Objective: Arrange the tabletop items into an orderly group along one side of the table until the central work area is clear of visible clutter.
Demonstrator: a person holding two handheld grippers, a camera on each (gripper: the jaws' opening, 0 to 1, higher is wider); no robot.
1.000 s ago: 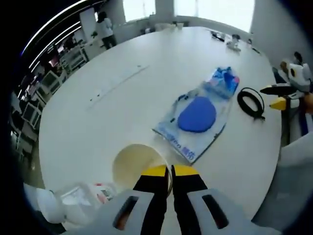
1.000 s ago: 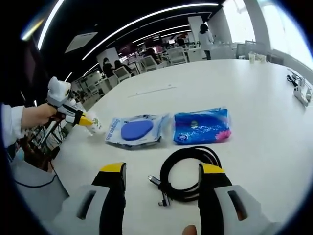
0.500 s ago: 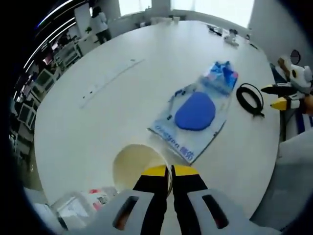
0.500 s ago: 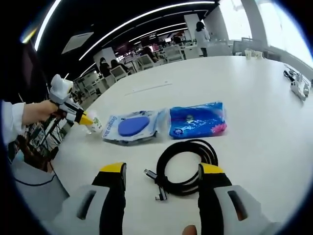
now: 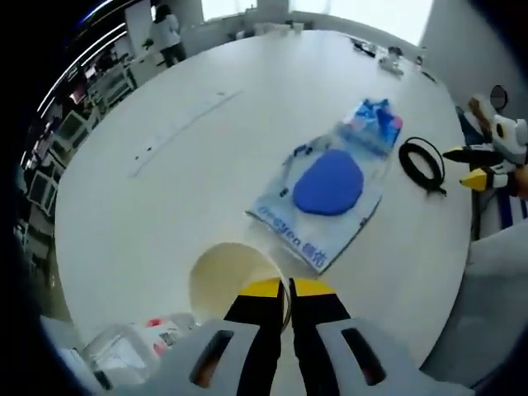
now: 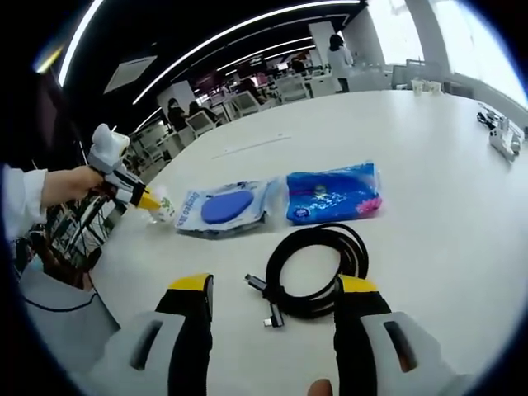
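Our left fingers [image 5: 288, 290] pinch the cup [image 5: 235, 280] rim while our right fingers [image 6: 275, 297] sit spread just short of the cable [image 6: 313, 268]; we should straddle its coil before closing.

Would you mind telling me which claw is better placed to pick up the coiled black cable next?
The right claw. It is open, with the black cable lying on the table just ahead between its tips. The left claw is shut on the rim of a cream cup, at the far end of the row.
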